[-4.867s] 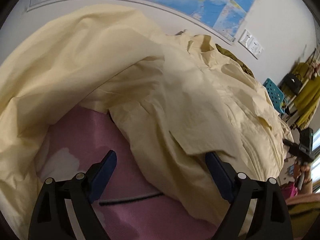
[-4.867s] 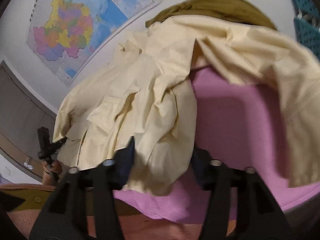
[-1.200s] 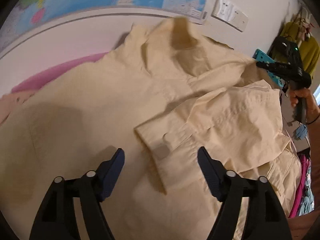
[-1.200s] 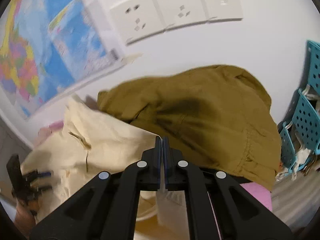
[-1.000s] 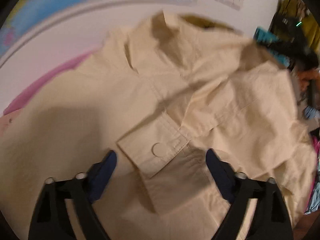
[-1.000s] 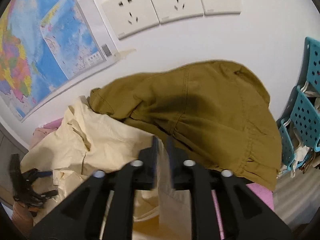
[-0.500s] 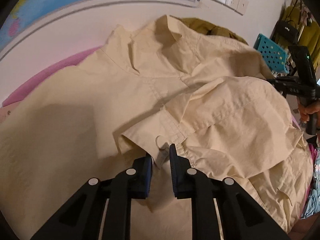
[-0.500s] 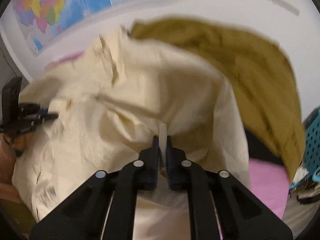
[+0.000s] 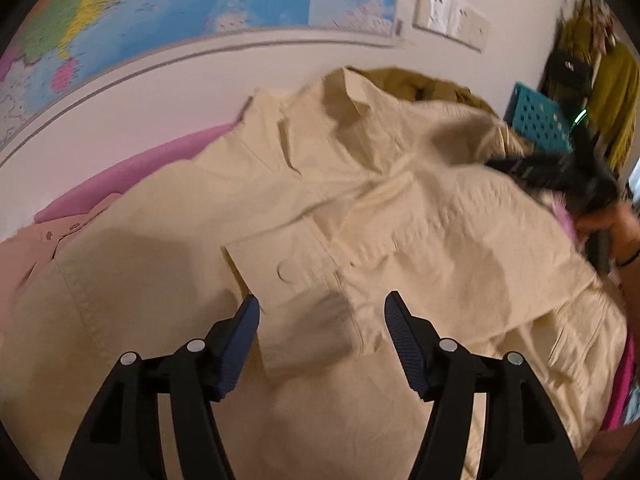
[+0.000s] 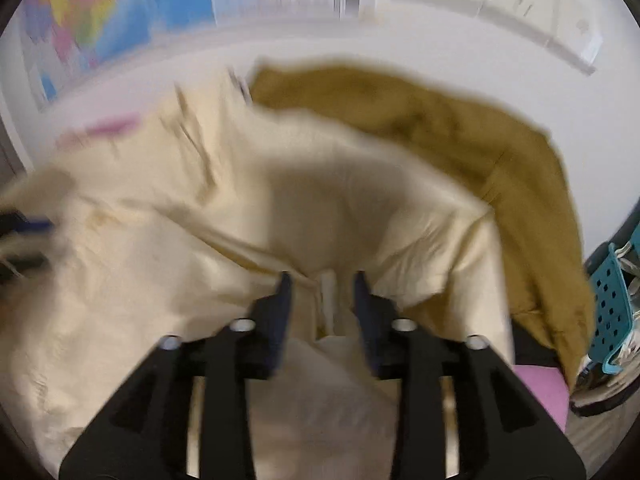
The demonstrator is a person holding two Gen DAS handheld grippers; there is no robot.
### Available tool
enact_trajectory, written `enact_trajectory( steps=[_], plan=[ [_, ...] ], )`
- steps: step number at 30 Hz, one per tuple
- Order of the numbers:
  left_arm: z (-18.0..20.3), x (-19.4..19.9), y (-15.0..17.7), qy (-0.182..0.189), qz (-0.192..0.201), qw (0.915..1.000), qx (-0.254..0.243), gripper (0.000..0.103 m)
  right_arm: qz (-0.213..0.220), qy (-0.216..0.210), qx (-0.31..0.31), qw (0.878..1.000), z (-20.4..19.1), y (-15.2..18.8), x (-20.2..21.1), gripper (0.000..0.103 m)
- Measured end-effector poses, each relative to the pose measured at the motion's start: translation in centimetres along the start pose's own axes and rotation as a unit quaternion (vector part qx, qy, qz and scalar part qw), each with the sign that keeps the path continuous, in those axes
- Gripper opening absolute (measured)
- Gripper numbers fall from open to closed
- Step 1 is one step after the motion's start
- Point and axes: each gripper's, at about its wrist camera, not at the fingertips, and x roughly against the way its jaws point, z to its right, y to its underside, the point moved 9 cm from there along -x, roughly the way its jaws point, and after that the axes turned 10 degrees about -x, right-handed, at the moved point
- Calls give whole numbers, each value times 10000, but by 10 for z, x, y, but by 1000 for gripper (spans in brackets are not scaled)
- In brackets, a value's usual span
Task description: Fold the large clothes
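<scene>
Spreading beneath me lies the cream shirt (image 9: 168, 280), collar at twelve o'clock. Its folded sleeve cuff (image 9: 280, 264) sits at twelve of my left gripper (image 9: 322, 312), just released. My right gripper (image 10: 322, 296), jaws just parted, straddles a fold.

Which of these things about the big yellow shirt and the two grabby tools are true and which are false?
1. The cream shirt lies spread with a sleeve cuff folded across it. True.
2. The left tool is clamped shut on the cuff. False: its jaws have just been opening and stand apart over the cuff.
3. A map hangs on the wall. True.
4. The olive-brown garment lies in front of the shirt, nearest the right tool. False: it lies behind the shirt, by the wall.
</scene>
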Motion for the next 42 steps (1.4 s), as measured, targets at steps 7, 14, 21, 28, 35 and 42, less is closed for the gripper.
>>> enact_trajectory(
  steps=[7, 14, 21, 28, 35, 42],
  plan=[
    [-16, 30, 12, -352, 264, 9989, 164, 70, -124, -1194, 827, 9893, -103, 27, 42, 39],
    [-50, 104, 49, -1390, 453, 9890, 211, 79, -1160, -835, 1155, 9830, -122, 82, -40, 39],
    [-102, 184, 118, -2356, 349, 9694, 596, 83, -993, -1240, 650, 9852, -134, 74, -18, 56],
    [-122, 201, 196, -2278, -237, 9699, 829, 83, -702, -2152, 1008, 9688, -209, 85, 18, 64],
    [-131, 178, 243, -1972, -841, 9731, 850, 31, -835, -2401, 1030, 9617, -239, 101, 18, 66],
    [-85, 233, 158, -652, 175, 9947, 770, 4, -571, -2725, 595, 9586, -213, 99, 59, 66]
  ],
)
